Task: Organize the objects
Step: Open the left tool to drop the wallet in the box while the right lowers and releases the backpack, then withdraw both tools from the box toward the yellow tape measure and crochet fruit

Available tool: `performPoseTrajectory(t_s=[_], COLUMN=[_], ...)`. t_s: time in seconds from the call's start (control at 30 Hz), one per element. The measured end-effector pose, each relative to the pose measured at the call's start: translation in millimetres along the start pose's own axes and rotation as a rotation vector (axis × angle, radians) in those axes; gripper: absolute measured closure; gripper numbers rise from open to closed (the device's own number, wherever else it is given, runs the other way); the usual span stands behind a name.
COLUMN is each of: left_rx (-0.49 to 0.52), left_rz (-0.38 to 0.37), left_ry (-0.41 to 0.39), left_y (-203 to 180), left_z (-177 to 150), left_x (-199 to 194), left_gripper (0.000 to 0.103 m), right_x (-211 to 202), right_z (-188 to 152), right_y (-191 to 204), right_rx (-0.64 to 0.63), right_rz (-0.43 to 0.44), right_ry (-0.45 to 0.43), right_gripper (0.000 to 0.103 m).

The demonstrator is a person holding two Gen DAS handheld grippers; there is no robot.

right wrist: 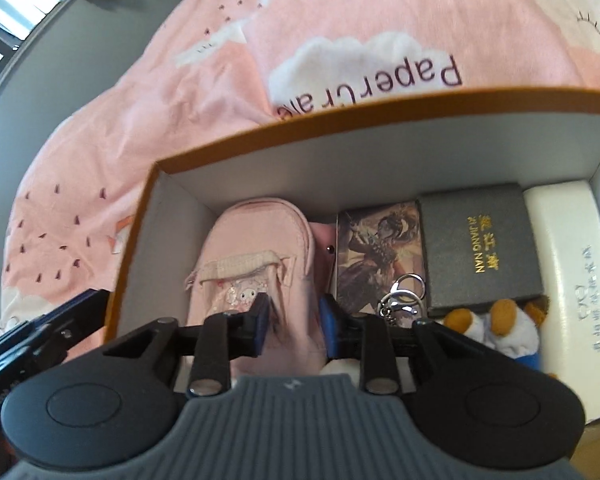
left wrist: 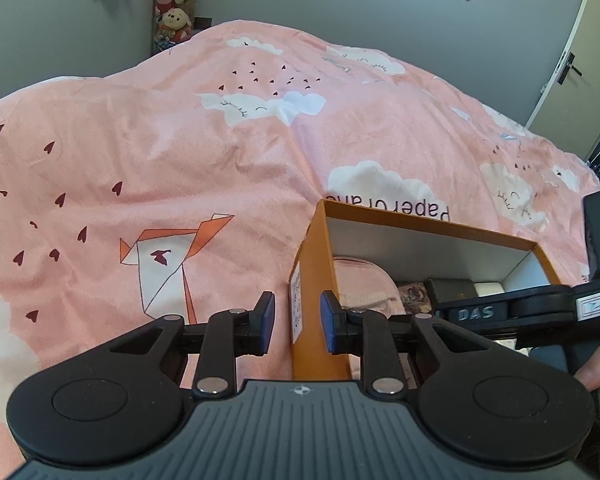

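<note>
The left tongs [left wrist: 297, 323], low in the middle of the left wrist view, straddle the left wall of the orange box [left wrist: 310, 280]: one pad outside, one inside, with a gap on each side, so they are slightly spread and pinch nothing. The box rests on the pink bed cover [left wrist: 140, 152], which is soft and rumpled. The right tongs' arm reaches in from the right edge of the frame over the box. If the left tongs close askew on the thin wall, it could buckle, or the box could tip on the yielding bedding.

In the right wrist view, the right tongs [right wrist: 295, 322] hang low in the middle, slightly spread over the near end of the pink pouch [right wrist: 256, 256], which lies flat at the left of the box floor. Whether the pads touch its fabric I cannot tell. To the right of the pouch lie a picture card [right wrist: 376, 248], a key ring [right wrist: 404, 292], a dark booklet [right wrist: 480, 240], a plush toy [right wrist: 488, 324] and a white case [right wrist: 572, 272], packed close. A lift from here could snag the key ring or drag the pouch against its neighbours.
</note>
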State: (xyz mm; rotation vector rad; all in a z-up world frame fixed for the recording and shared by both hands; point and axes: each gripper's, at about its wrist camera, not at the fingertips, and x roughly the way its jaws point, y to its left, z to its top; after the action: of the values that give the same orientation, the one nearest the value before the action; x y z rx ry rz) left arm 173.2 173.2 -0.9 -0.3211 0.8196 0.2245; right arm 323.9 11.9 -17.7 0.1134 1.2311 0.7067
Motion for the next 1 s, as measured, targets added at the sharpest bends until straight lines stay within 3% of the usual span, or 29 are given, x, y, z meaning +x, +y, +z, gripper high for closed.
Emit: performPoseTrajectory(t_s=[0.23,0.37,0.53,0.67,0.83,1.0], left_rx=[0.018,0.031,0.014,-0.026,-0.047,-0.040], left_rz=[-0.038,-0.038,-0.060,-0.065,-0.071,-0.065], left_ry=[-0.015,-0.043,-0.043,-0.036,-0.023,0.002], left_y=[-9.7,-16.4,-16.8,-11.1,-8.7,-13.5], left_z=[-9.9,-18.0,-26.4,-32.4,-41.4,-50.3], left_x=[-18.8,-31.3,-43.1,-48.9,-54.0,-59.1], left_gripper=[0.074,0.074,0.074,0.074,0.074,0.074], right_x=[-40.4,-42.8,-39.3,-40.2,-44.1,-47.8], right_z=[-13.8,-28.9,-50.3,-48.4,-44.9,-52.9], right_y=[-0.6,-0.4,6.5,-4.8,-34.0,-30.7], right_rx=[-0.145,-0.241,-0.389,-0.331,-0.175,-0.169], right_rz=[-0.038,-0.132,-0.171,-0.160,-0.087,-0.087], right_ry=[-0.011,0.005,0.022,0.042,0.054,0.014], right_gripper=[0.068,0.056,0.048,0.055,0.058,0.057])
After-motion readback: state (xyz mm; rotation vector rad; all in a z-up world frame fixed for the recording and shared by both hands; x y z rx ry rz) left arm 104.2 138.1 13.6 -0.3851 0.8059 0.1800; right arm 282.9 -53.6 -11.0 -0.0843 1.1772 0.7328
